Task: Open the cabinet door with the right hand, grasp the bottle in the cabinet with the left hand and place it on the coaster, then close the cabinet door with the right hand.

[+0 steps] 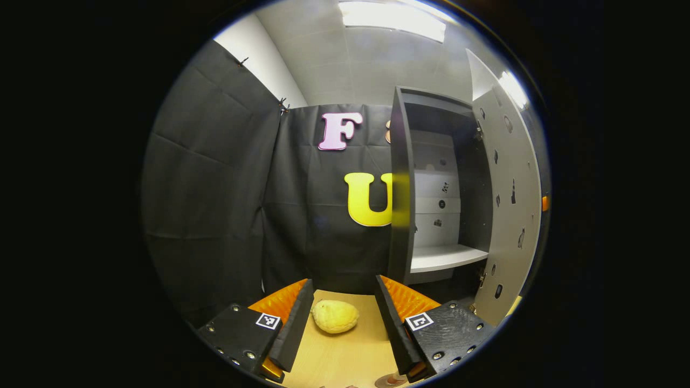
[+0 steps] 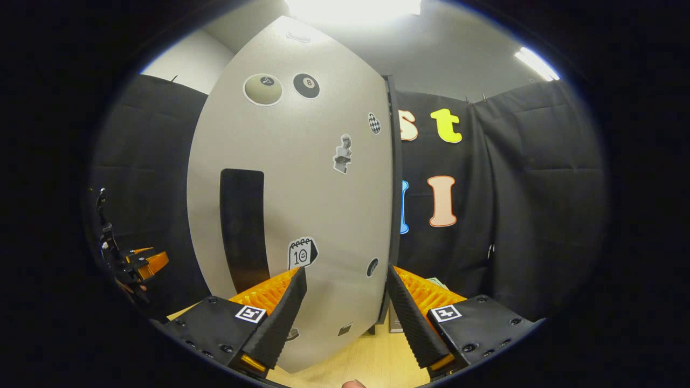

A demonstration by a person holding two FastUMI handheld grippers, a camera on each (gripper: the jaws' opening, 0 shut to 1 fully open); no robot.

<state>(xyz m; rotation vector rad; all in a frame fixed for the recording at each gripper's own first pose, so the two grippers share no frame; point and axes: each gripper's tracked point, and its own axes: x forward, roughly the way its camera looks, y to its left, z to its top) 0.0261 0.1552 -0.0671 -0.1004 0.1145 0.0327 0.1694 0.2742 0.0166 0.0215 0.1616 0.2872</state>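
Left gripper view: the left gripper (image 1: 345, 318) hangs with fingers apart and empty above the pale wooden table (image 1: 345, 361), a yellow lemon-like fruit (image 1: 335, 316) between them. Beyond, the dark cabinet (image 1: 401, 183) stands open, its white shelf (image 1: 447, 257) bare; I cannot find the bottle or coaster.

Right gripper view: the right gripper (image 2: 346, 312), fingers apart, faces the grey stickered cabinet door (image 2: 302, 205). Closing seemingly remains.
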